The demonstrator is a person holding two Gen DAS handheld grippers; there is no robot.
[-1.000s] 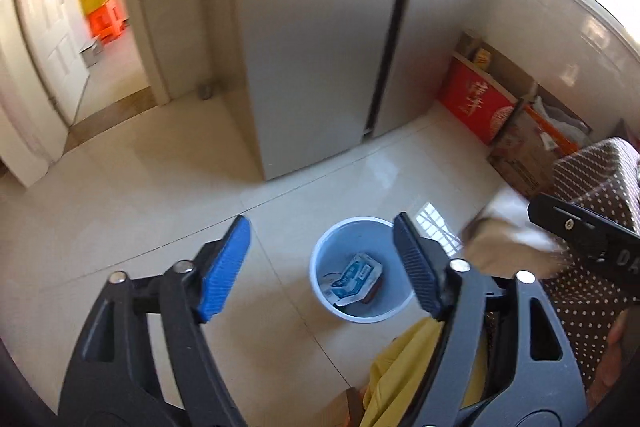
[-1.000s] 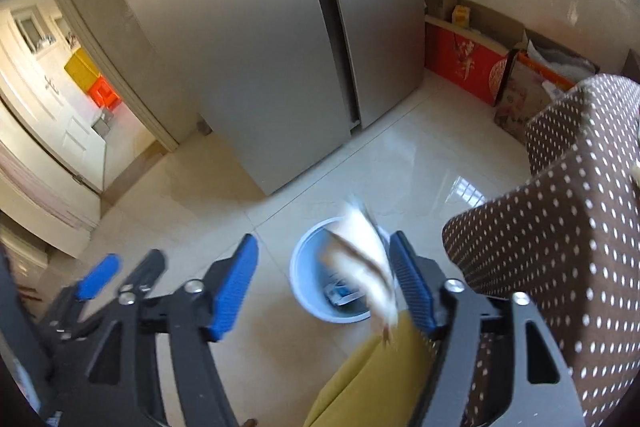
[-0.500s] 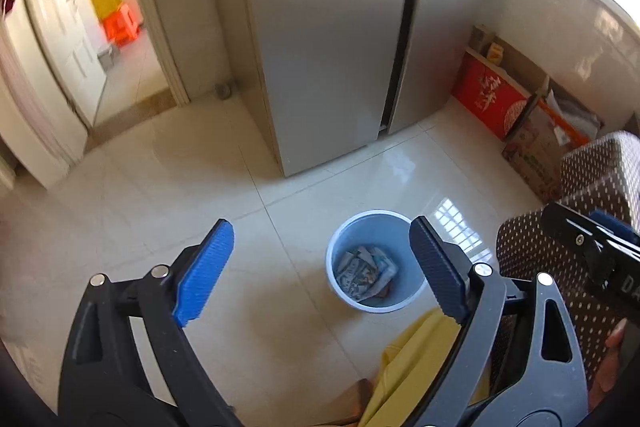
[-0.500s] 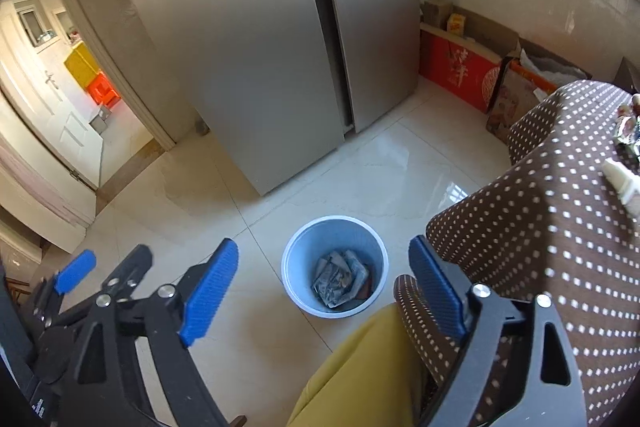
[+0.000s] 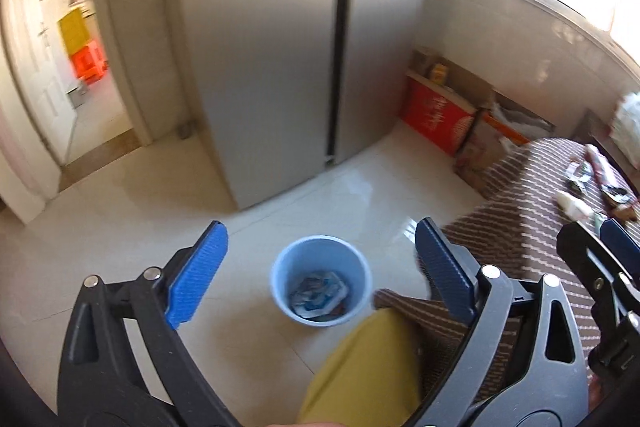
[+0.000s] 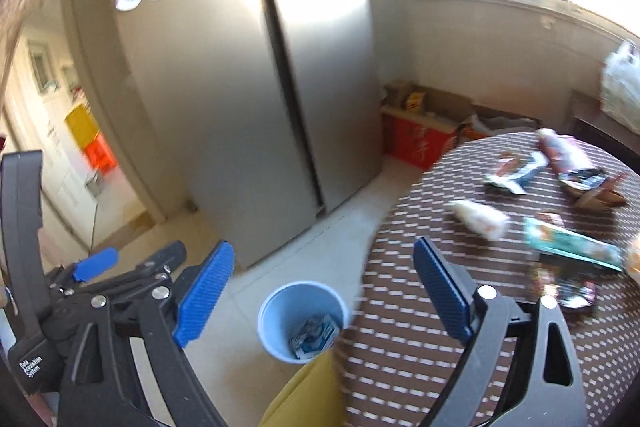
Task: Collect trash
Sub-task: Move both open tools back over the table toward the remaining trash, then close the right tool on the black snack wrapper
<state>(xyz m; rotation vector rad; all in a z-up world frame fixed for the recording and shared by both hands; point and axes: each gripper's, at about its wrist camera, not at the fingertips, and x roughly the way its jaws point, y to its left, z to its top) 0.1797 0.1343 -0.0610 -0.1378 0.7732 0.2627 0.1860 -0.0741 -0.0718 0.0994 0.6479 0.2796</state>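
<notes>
A light blue bin (image 5: 321, 279) stands on the tiled floor with crumpled wrappers (image 5: 318, 295) inside; it also shows in the right wrist view (image 6: 302, 319). My left gripper (image 5: 320, 275) is open and empty, high above the bin. My right gripper (image 6: 324, 295) is open and empty, between the bin and the table. Several wrappers lie on the brown dotted tablecloth (image 6: 440, 307): a white packet (image 6: 478, 218), a teal packet (image 6: 572, 245), a dark wrapper (image 6: 568, 291), and more at the far side (image 6: 560, 163).
A steel two-door fridge (image 5: 304, 39) stands behind the bin. Red and brown cardboard boxes (image 5: 436, 115) line the wall under the window. A doorway (image 5: 72, 67) opens at the left. My yellow-trousered knee (image 5: 360, 367) is near the bin.
A wrapper fell from my right gripper into the bin. Both grippers then rose and swung right, bringing the table top and its wrappers into view.
</notes>
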